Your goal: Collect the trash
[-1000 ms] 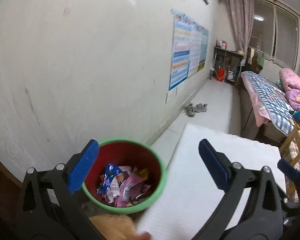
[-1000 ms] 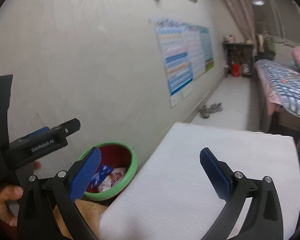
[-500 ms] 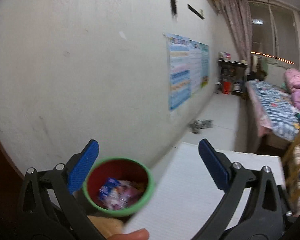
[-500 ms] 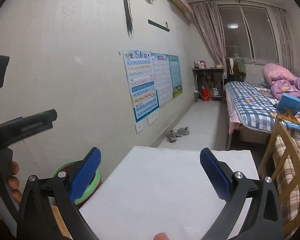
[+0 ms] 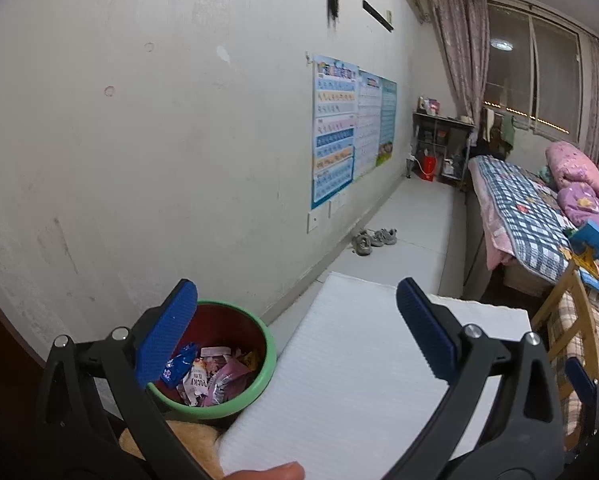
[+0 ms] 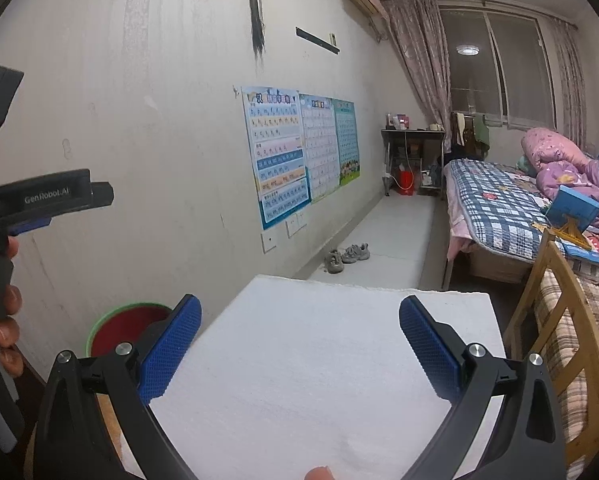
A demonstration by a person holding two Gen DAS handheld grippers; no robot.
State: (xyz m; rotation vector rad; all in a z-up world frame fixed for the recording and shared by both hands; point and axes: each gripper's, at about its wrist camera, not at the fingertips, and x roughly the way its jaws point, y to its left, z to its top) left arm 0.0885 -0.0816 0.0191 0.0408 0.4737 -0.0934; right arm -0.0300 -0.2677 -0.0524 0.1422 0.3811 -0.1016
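Observation:
A green-rimmed red trash bin stands at the left edge of a white foam board, filled with several snack wrappers. My left gripper is open and empty, raised above the bin and board. My right gripper is open and empty, held above the white board. In the right wrist view the bin shows at the lower left, partly hidden behind the left finger. The left gripper's body shows at the left edge there.
A white wall with posters runs along the left. A pair of shoes lies on the floor by the wall. A bed with a checked blanket and a wooden frame stand on the right.
Both grippers have lifted and tilted up, so more of the wall and room shows. The bin sits lower in both views. Both stay open and empty.

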